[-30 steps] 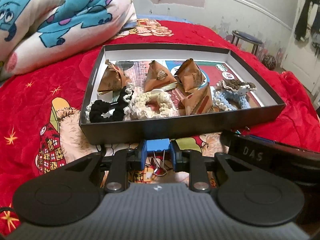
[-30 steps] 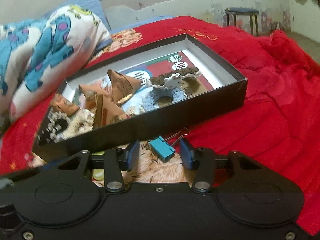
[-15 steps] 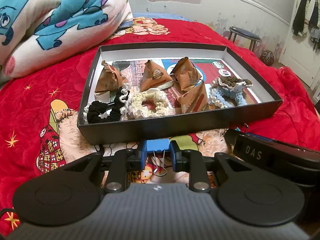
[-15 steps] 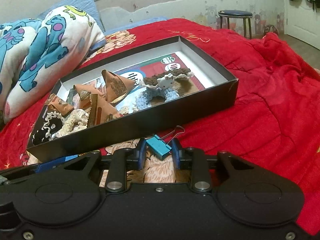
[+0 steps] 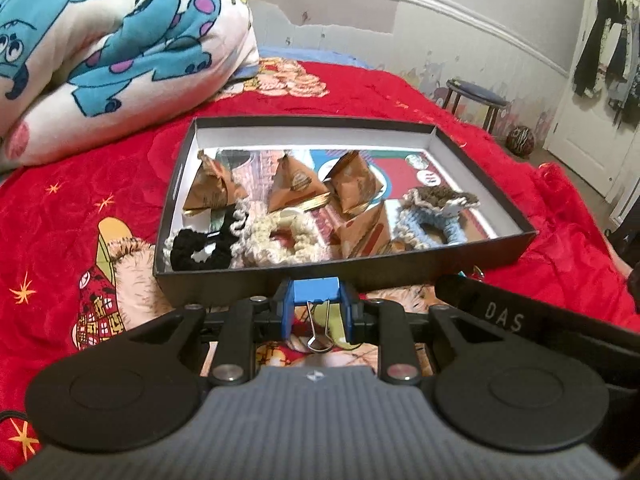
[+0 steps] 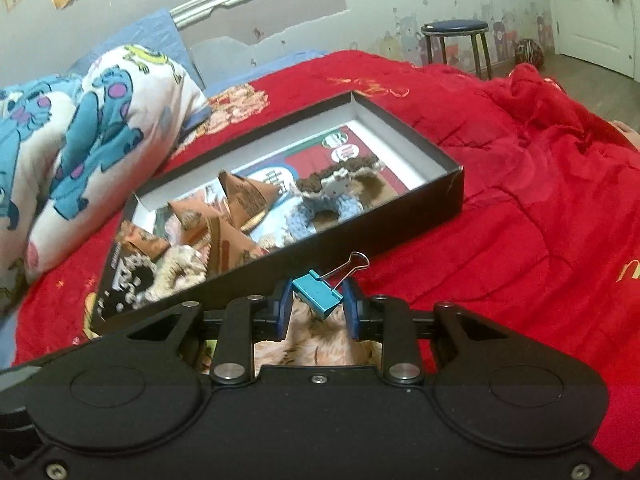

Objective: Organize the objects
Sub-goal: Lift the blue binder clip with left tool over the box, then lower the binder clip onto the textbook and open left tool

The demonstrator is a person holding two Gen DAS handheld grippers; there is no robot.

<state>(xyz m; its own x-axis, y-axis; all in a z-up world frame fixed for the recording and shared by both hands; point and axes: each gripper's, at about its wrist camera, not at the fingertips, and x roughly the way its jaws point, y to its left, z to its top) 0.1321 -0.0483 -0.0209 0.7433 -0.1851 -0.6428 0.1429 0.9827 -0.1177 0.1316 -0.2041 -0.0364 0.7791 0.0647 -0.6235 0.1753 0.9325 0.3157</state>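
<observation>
A shallow black box (image 5: 400,268) lies on the red bedspread and holds brown pyramid packets (image 5: 294,182) and crochet scrunchies (image 5: 280,236). It also shows in the right wrist view (image 6: 400,220). My left gripper (image 5: 316,304) is shut on a blue binder clip (image 5: 316,290), held just above the box's near wall. My right gripper (image 6: 316,304) is shut on a teal binder clip (image 6: 318,300), its wire handle pointing up right, lifted in front of the box's near wall.
A folded blanket with blue monsters (image 5: 100,48) lies to the left of the box. A stool (image 6: 456,40) stands past the bed's far edge. The other gripper's black body (image 5: 520,320) sits close at my left gripper's right.
Both grippers have risen with their clips. The right gripper has closed on the teal clip and lifted it off the bedspread.
</observation>
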